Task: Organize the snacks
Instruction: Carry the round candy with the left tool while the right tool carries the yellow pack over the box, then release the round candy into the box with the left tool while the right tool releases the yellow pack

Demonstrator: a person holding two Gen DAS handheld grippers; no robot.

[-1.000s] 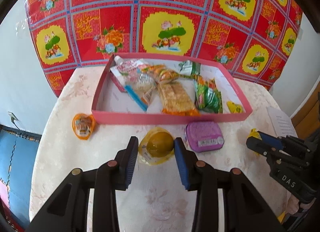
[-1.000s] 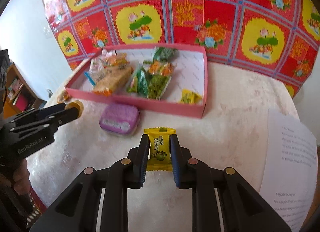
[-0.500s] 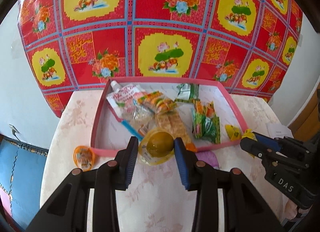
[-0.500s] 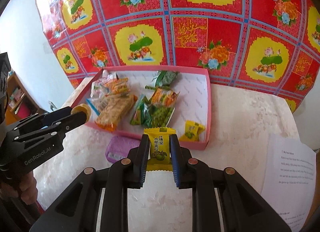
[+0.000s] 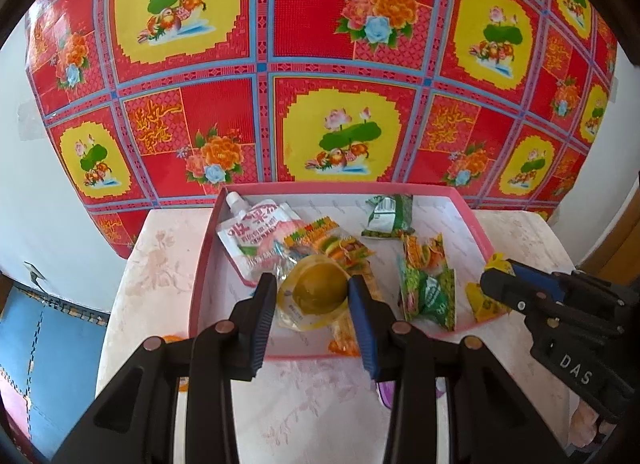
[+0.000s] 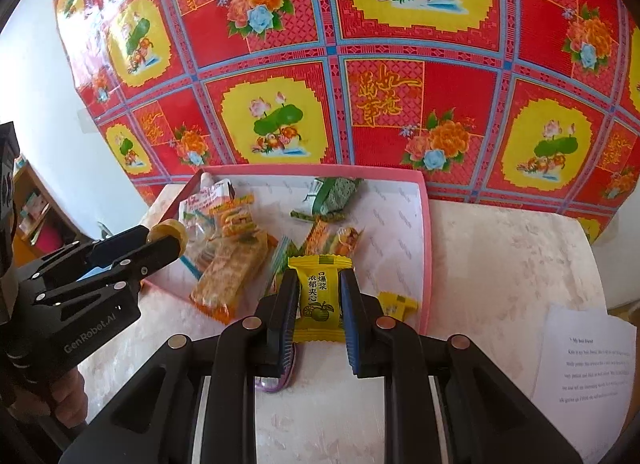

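My left gripper (image 5: pixel 314 296) is shut on a yellow jelly cup (image 5: pixel 316 290) and holds it above the left part of the pink tray (image 5: pixel 200 264). My right gripper (image 6: pixel 320 298) is shut on a yellow candy packet (image 6: pixel 320 296) and holds it above the tray's (image 6: pixel 426 256) front right part. The tray holds several snacks: a pouch (image 5: pixel 256 232), a biscuit pack (image 6: pixel 236 268), green packets (image 5: pixel 428 288) and a small yellow candy (image 6: pixel 398 302). The right gripper also shows in the left wrist view (image 5: pixel 496 278), and the left gripper in the right wrist view (image 6: pixel 168 236).
A purple tin (image 6: pixel 280 372) lies on the white table in front of the tray, partly behind my fingers. An orange jelly cup (image 5: pixel 176 340) lies left of the tray. A printed sheet (image 6: pixel 588 368) lies at the right. A red patterned cloth (image 5: pixel 320 64) hangs behind.
Both grippers have lifted with their snacks and moved forward from the table in front of the tray to above the tray.
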